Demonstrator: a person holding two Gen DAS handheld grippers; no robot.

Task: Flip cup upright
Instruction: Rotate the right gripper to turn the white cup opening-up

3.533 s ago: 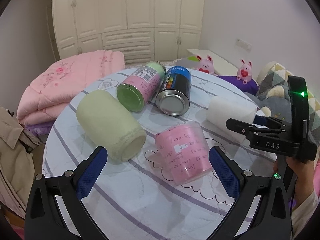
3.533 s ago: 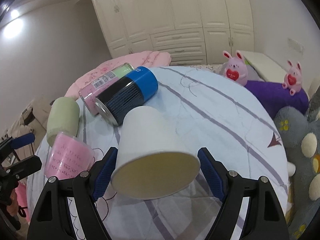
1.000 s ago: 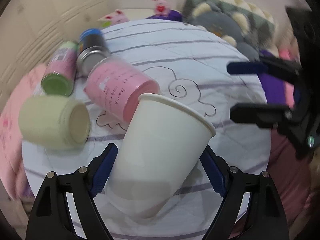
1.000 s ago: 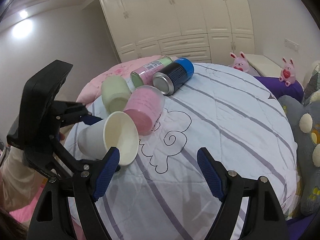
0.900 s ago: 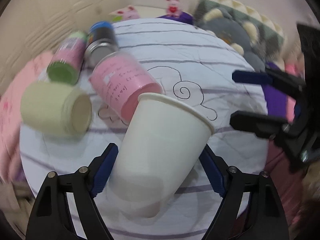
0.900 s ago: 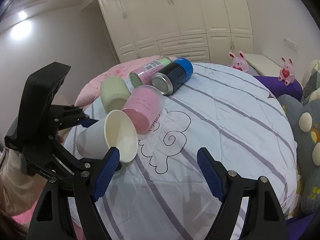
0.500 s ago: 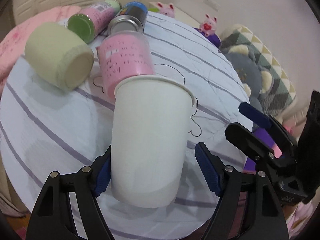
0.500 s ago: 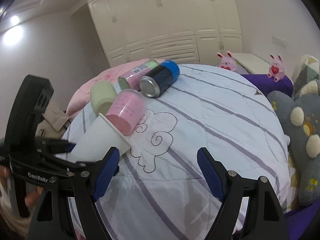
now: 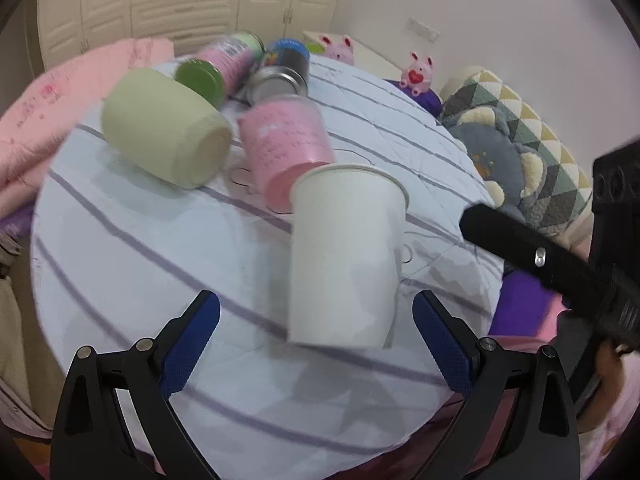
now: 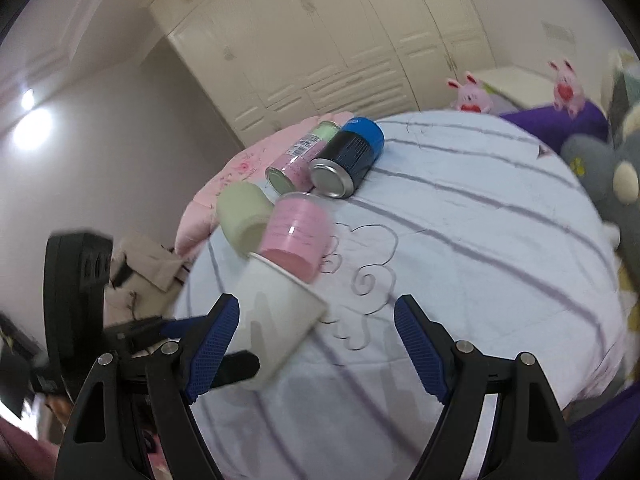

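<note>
White paper cup (image 9: pixel 344 256) stands on its base, mouth up, near the 6 o'clock edge of the round table (image 9: pixel 120 248), leaning a little toward 1 o'clock in the left wrist view. Blur makes it hard to tell whether it has settled.

Left gripper (image 9: pixel 316 344): jaws spread wide, blue pads clear of the cup on both sides, nothing held. Right gripper (image 10: pixel 316 344): jaws likewise apart and empty, cup off at its 10 o'clock.

Pink cup (image 9: pixel 286 148) lies on its side just behind the white cup's rim at 11 o'clock, close enough that contact cannot be ruled out. Green cup (image 9: pixel 164 134), green-lidded can (image 9: pixel 218 68) and blue can (image 9: pixel 282 68) lie further back, 10 to 12 o'clock.

Step in hand, by my reading: release, flip essentially done. Next move calls for drawing the left gripper straight back toward 6 o'clock without brushing the cup wall, since a light paper cup near the table edge tips easily.
</note>
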